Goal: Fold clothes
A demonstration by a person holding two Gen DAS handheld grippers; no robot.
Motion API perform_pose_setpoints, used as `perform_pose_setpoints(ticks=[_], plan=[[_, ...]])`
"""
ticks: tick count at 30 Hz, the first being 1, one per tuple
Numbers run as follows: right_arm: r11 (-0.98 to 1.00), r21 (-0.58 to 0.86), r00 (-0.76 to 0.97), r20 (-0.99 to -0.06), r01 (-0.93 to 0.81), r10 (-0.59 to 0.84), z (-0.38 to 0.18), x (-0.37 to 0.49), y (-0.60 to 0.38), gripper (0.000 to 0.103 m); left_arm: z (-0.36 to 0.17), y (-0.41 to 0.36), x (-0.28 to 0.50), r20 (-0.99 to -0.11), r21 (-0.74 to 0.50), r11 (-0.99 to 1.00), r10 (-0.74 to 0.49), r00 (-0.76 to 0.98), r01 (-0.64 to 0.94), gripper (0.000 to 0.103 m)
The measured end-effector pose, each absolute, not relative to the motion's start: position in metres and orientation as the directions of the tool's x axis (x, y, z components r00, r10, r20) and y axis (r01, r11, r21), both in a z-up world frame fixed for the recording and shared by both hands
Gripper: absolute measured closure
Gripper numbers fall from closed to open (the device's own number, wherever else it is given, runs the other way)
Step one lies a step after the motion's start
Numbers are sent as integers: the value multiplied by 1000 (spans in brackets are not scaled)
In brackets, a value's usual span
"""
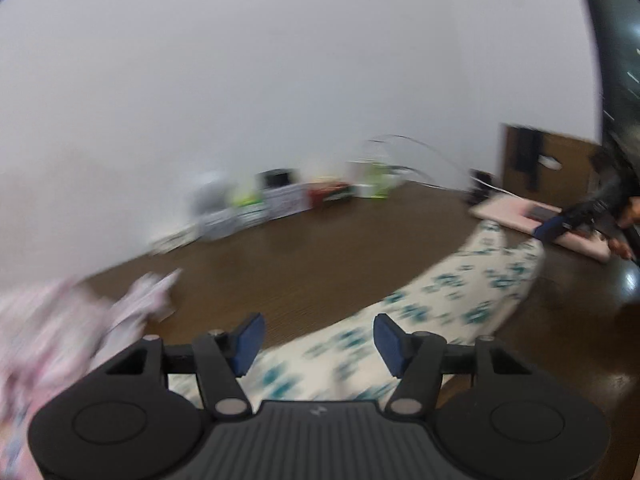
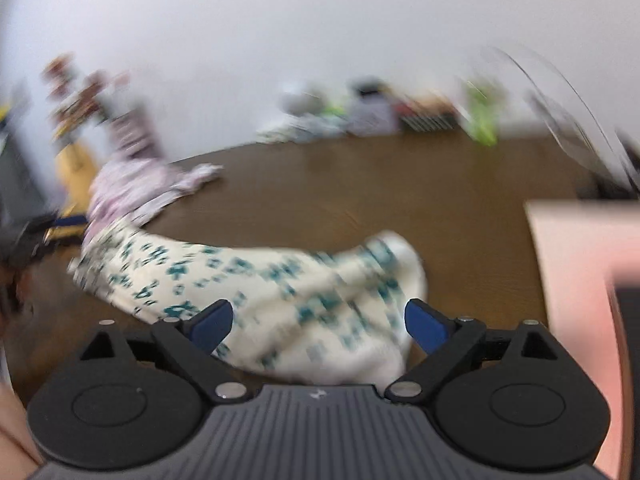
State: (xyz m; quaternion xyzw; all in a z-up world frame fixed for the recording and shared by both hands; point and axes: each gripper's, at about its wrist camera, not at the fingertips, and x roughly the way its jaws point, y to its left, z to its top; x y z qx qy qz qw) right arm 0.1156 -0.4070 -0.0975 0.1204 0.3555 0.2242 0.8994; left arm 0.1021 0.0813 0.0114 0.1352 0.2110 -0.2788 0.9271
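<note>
Reaching for the cream garment with teal print (image 1: pixel 448 300), we have both claws spread wide and holding nothing: the left gripper (image 1: pixel 318 340) hovers with one end of the cloth just ahead of and below its blue pads (image 1: pixel 250 340), and the right gripper (image 2: pixel 318 322) has the other bunched end lying between and beyond its fingers. We judge this the opening step, taking hold before any fold. Next we must lower each claw onto an edge and close. A pink patterned garment (image 1: pixel 132 308) lies left of the left claw on the brown table (image 1: pixel 300 252); motion blur hides finer creases.
</note>
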Motion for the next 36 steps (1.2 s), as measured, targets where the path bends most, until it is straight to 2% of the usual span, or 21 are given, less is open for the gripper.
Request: perform_pose_setpoints(ticks=[4, 6, 7, 10, 15, 17, 19, 23, 28, 32, 36], plan=[[823, 538, 646, -566, -182, 513, -114, 106, -423, 9, -2, 5, 132, -510, 139, 679, -574, 640, 721, 44], [791, 598, 639, -558, -132, 529, -123, 103, -427, 9, -13, -32, 142, -535, 165, 620, -597, 598, 767, 49], [781, 614, 636, -559, -115, 533, -126, 103, -425, 9, -19, -47, 147, -549, 172, 602, -599, 584, 780, 54], [732, 675, 643, -519, -96, 563, -133, 108, -419, 10, -34, -82, 162, -584, 186, 562, -597, 550, 806, 58], [685, 724, 678, -467, -74, 567, -141, 126, -404, 13, -50, -101, 176, -611, 196, 548, -580, 539, 813, 59], [688, 723, 698, -459, -67, 550, -142, 136, -399, 21, -52, -104, 180, -609, 184, 563, -578, 543, 806, 59], [676, 735, 710, -449, -52, 543, -146, 147, -395, 36, -52, -107, 183, -606, 175, 583, -571, 554, 793, 59], [675, 737, 730, -448, -25, 517, -151, 159, -396, 49, -53, -114, 190, -599, 155, 624, -557, 575, 766, 62], [679, 733, 755, -464, 33, 464, -157, 174, -408, 85, -53, -124, 195, -589, 150, 654, -543, 598, 742, 63], [700, 714, 769, -445, -4, 458, -149, 177, -407, 91, -42, -113, 191, -560, 133, 656, -568, 603, 743, 61], [811, 575, 798, -433, -113, 419, -118, 173, -390, 92, -27, -83, 182, -530, 134, 673, -571, 627, 727, 59]])
